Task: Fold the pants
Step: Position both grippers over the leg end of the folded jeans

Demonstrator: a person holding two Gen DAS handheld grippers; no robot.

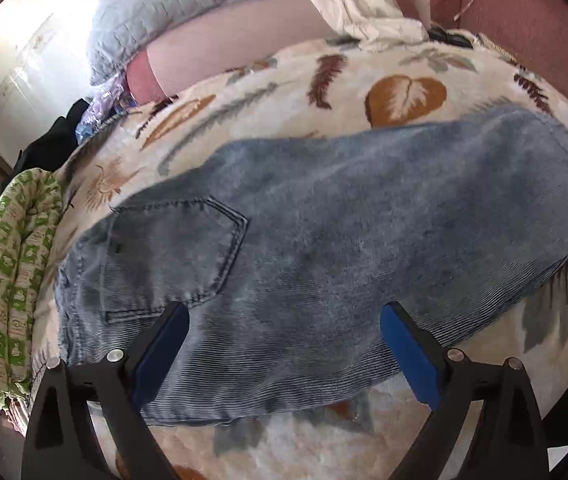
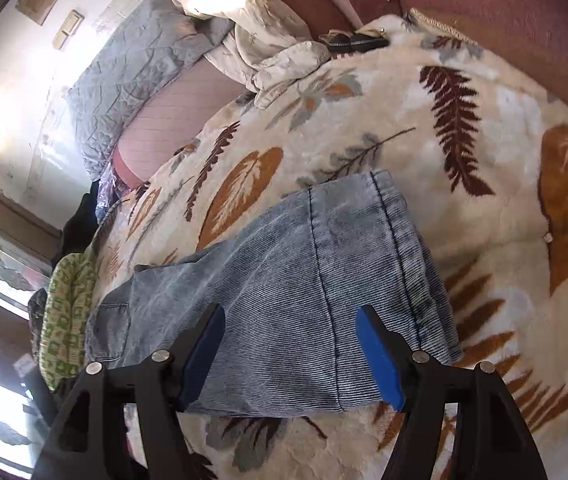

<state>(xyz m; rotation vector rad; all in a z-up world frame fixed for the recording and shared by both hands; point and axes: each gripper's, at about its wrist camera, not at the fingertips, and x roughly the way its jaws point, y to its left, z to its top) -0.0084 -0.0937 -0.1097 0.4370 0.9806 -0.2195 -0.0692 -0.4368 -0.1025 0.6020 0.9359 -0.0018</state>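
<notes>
- The pants (image 1: 323,216), made of faded blue denim, are laid flat across a cream blanket (image 1: 363,68) printed with brown, orange and grey leaves.
- A back pocket (image 1: 172,252) is seen facing up at the waist end, towards the left of the left wrist view.
- The left claw (image 1: 284,320) is held open above the near edge of the pants, its blue pads (image 1: 411,360) set wide apart with nothing gripped between them.
- The right claw (image 2: 289,320) is likewise held open over the leg end (image 2: 343,264), where two stitched seams are seen running down the cloth; nothing is clamped.
- A green-patterned cushion (image 1: 8,288) is seen at the blanket's left edge, just beside the waist.
- A grey quilted cover (image 2: 132,68) and crumpled white bedding (image 2: 268,40) are piled at the far side, well apart from the pants.
</notes>
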